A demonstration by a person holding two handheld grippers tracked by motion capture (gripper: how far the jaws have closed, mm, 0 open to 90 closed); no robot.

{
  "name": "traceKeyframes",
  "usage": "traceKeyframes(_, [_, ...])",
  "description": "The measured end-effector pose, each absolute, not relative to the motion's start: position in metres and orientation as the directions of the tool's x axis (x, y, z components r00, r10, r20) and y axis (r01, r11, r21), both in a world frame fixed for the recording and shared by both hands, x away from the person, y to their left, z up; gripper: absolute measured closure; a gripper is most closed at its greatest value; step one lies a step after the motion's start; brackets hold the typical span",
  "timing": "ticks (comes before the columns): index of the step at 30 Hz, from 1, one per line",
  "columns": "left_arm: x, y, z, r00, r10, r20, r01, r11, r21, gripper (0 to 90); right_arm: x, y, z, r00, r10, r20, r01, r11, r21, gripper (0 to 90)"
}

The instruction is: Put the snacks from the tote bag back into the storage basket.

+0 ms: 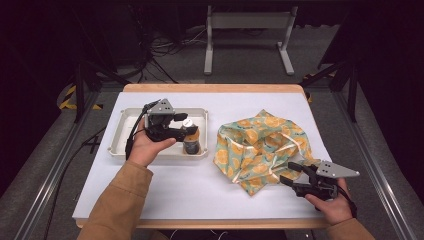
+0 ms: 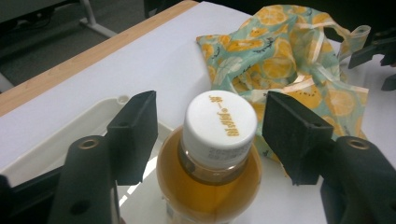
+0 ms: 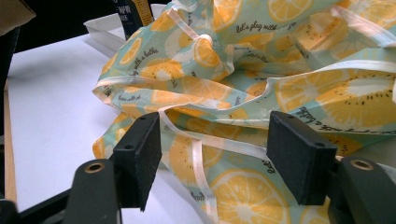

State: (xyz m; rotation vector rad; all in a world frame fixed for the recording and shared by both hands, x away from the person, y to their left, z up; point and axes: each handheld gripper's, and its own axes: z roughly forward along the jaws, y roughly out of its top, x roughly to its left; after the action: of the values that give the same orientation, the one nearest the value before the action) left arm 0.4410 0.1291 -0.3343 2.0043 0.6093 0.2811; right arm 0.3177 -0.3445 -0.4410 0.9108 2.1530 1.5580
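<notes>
A small bottle (image 1: 191, 141) of amber drink with a white cap stands upright in a white tray (image 1: 120, 136) at the table's left. My left gripper (image 1: 189, 126) reaches over the tray. In the left gripper view its black pads (image 2: 135, 130) stand on either side of the bottle's cap (image 2: 219, 123), with a gap on each side, so the left gripper (image 2: 215, 128) is open. A teal cloth bag (image 1: 260, 145) printed with orange slices lies crumpled at centre right. My right gripper (image 1: 287, 173) sits at its near edge, open. The right gripper (image 3: 215, 158) has its jaws over the bag's cloth (image 3: 224, 84) and a pale ribbon handle (image 3: 198, 163).
White paper (image 1: 190, 185) covers the wooden table. The tray's rim (image 3: 102, 28) and the bottle's dark label (image 3: 133, 11) lie beyond the bag in the right gripper view. A metal stand (image 1: 247, 30) and cables are on the floor behind the table.
</notes>
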Motion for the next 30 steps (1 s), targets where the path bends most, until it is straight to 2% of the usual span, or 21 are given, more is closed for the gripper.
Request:
traceKeyframes(6, [0.437,0.131,-0.328,0.853,0.520,-0.047,0.279,-0.376,0.884,29.8,0.317,-0.345,-0.441,-0.740,0.666,0.098,0.300,0.196,0.933,35.5])
traceKeyframes(16, [0.411,0.141,-0.311,0.857,0.515,-0.002,0.226,-0.373,0.900,25.8,0.317,-0.345,-0.441,-0.735,0.671,0.097,0.301,0.195,0.933,34.9])
traceKeyframes(30, [0.365,0.179,-0.307,0.847,0.532,-0.014,0.220,-0.327,0.919,25.3,0.318,-0.343,-0.441,-0.740,0.666,0.093,0.297,0.200,0.934,34.3])
